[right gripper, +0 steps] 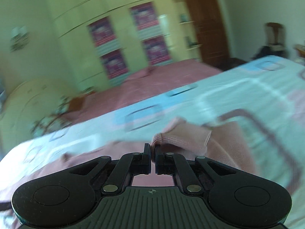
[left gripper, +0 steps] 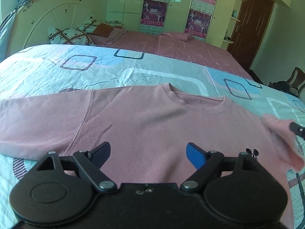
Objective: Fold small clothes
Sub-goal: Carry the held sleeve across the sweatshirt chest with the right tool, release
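Note:
A pink long-sleeved shirt (left gripper: 144, 118) lies flat on the patterned bedspread, neckline (left gripper: 198, 103) toward the far side, its left sleeve (left gripper: 38, 118) stretched out to the left. My left gripper (left gripper: 148, 153) hovers open over the shirt's chest, with only the fabric below showing between its fingers. My right gripper (right gripper: 152, 148) is shut on the cuff of the right sleeve (right gripper: 183, 137), which is lifted off the bed. In the left wrist view that raised sleeve (left gripper: 282, 133) is blurred at the right edge, with the tip of the right gripper (left gripper: 296, 128) on it.
The light blue bedspread (left gripper: 95, 70) with square patterns covers the near bed. A pink-sheeted bed (left gripper: 181, 47) with pillows (left gripper: 68, 36) lies beyond it. Wardrobes with posters (left gripper: 154, 11) and a brown door (left gripper: 249, 22) stand at the back. A chair (left gripper: 293, 80) is at the far right.

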The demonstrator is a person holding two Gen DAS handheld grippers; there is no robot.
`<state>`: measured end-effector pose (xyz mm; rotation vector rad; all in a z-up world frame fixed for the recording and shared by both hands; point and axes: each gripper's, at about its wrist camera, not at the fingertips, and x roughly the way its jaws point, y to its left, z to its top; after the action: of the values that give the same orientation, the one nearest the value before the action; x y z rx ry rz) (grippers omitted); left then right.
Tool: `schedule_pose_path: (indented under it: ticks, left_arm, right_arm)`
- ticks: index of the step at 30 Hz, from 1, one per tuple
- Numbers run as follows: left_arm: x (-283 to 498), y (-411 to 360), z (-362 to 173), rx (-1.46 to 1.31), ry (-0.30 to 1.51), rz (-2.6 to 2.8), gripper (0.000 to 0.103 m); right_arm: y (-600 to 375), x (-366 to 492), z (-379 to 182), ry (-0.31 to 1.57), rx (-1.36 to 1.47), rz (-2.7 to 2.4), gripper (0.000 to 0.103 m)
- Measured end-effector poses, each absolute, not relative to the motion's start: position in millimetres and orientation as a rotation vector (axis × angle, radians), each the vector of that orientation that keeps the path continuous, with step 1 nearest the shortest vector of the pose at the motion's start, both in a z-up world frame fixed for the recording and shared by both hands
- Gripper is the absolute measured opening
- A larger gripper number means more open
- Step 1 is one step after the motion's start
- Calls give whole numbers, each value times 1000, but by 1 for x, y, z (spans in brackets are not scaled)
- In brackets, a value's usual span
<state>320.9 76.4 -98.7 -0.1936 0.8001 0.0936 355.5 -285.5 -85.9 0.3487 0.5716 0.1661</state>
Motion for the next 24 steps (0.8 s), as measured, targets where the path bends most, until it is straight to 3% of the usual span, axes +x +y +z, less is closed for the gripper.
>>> schedule_pose_path:
  ticks: [8,15,17,19,24]
  left_arm:
    - [340,93,-111,-258,832,-30,88]
    - [362,32,-124,-193,854,-246,95]
    - [367,-3,-128,-131,852,-325,95]
    - [368,-42,-132,-43,826,-391,95]
    - [378,-122,-152,156,787,-457,90]
  right_arm:
    - [-146,349,-125,739,277,429,3]
    - [-182,319,-132,768,257,299,5]
    - [-215,307,-135,780,257,204,16]
    - [-247,297,-138,782,269,112,67]
    - [-310,271,-138,756,280,-56,70]
